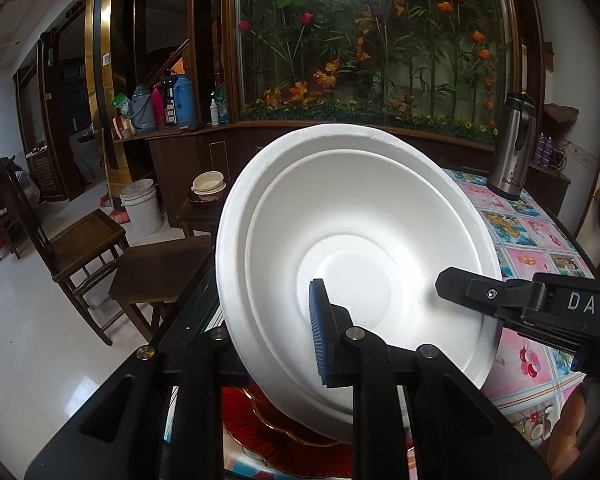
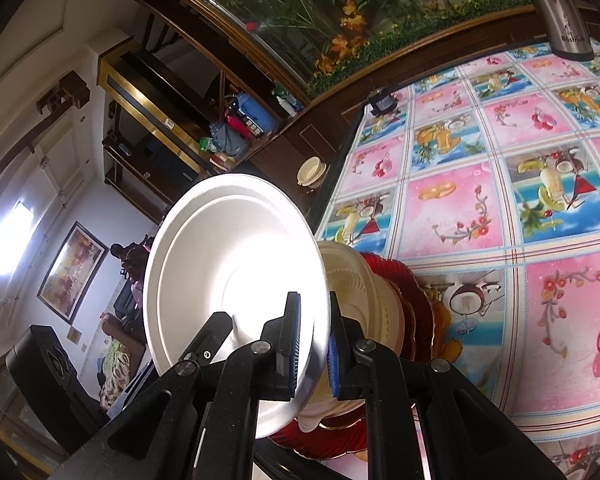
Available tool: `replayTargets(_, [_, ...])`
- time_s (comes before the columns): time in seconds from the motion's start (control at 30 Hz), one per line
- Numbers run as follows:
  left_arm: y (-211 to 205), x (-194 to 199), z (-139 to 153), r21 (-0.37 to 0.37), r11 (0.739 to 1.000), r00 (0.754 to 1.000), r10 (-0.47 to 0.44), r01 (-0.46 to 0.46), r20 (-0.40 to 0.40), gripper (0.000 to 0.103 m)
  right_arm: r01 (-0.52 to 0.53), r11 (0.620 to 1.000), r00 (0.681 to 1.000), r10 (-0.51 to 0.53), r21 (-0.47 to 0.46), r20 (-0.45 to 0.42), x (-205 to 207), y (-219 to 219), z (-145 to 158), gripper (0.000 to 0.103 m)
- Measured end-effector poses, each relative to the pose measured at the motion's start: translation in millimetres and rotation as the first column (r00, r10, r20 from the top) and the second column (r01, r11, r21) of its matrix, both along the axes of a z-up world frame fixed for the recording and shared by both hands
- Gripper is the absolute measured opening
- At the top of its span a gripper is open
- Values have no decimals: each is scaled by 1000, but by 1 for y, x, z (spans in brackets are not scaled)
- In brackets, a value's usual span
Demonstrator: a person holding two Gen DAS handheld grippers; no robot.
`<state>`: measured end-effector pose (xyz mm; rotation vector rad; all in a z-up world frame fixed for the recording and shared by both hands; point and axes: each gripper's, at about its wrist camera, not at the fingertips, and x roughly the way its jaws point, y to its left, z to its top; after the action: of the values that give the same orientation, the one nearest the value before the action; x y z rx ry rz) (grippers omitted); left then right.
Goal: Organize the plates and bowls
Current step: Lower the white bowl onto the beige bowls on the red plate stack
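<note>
Tongs in my left hand (image 1: pixel 342 332) are clenched on the near rim of the white foam bowl (image 1: pixel 352 240), which tilts up on edge above the red plate (image 1: pixel 260 432) at the desk (image 1: pixel 540 380) corner; my right tongs reach in from the side.

From the right wrist, my right tongs (image 2: pixel 314 354) also pinch that bowl's (image 2: pixel 228 272) rim, with a cream bowl (image 2: pixel 360 288) stacked on red plates (image 2: pixel 404 292) just behind. Foam is soft: squeezing or pulling unevenly could crack the rim or let it slip off the edge.
</note>
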<state>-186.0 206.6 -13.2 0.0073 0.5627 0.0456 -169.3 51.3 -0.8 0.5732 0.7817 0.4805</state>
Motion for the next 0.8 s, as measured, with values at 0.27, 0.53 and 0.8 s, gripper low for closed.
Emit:
replayTargets(0.27, [4,7,-8,-9,1000,1000,8,-9,-25,18,-11,1000,999,10,-3,-40,7,5,-15,13])
replayTargets(0.53, [8,11,-14,-16,1000,999,16,-17,-40,18,-18,1000,998,18,-2,-64,10,9,-24,13])
replayTargets(0.8, [14,15,-19,-21,1000,998,19,-21,-53,23,-34,999,996,34,-1,-88,12,15,-32,14])
